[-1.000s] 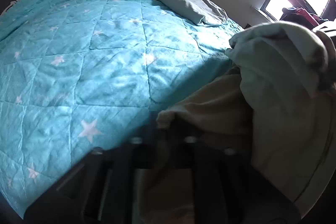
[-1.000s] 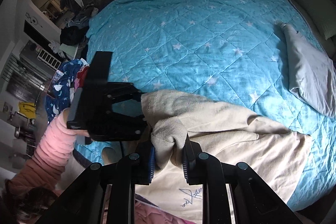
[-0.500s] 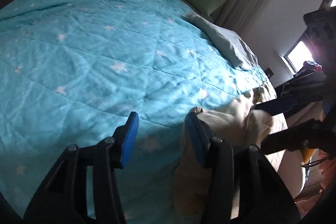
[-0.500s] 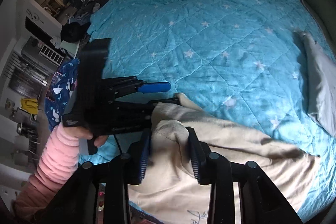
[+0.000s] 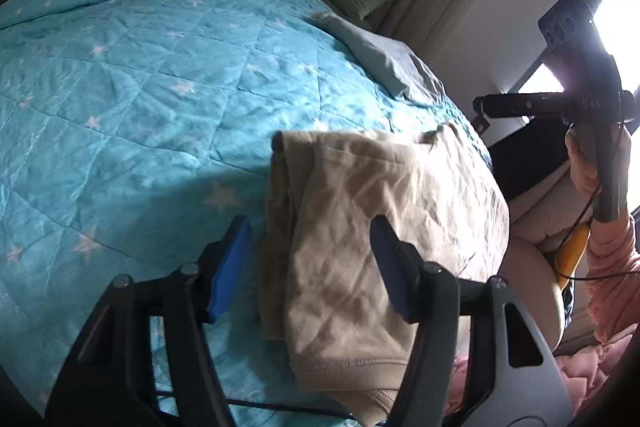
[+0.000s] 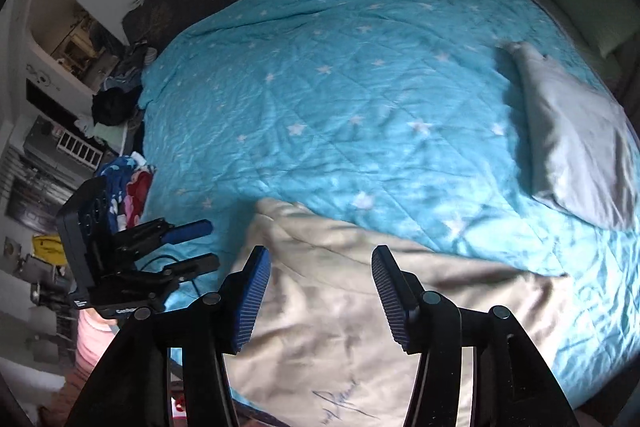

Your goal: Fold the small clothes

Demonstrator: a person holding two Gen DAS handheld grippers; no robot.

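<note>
Both tongs are spreading: the left gripper [image 5: 308,263] and right gripper [image 6: 320,295] hang over the beige garment [image 5: 372,227] with pads clear of the cloth, nothing pinched. It lies crumpled and folded over on the near edge of the star-print turquoise quilt [image 6: 360,107], ribbed hem toward the camera. Its near end runs under the fingers, out of frame. Only the right view catches dark script on the fabric, too blurred to read; only the left shows the person's hand [image 5: 592,163] on the other handle.
</note>
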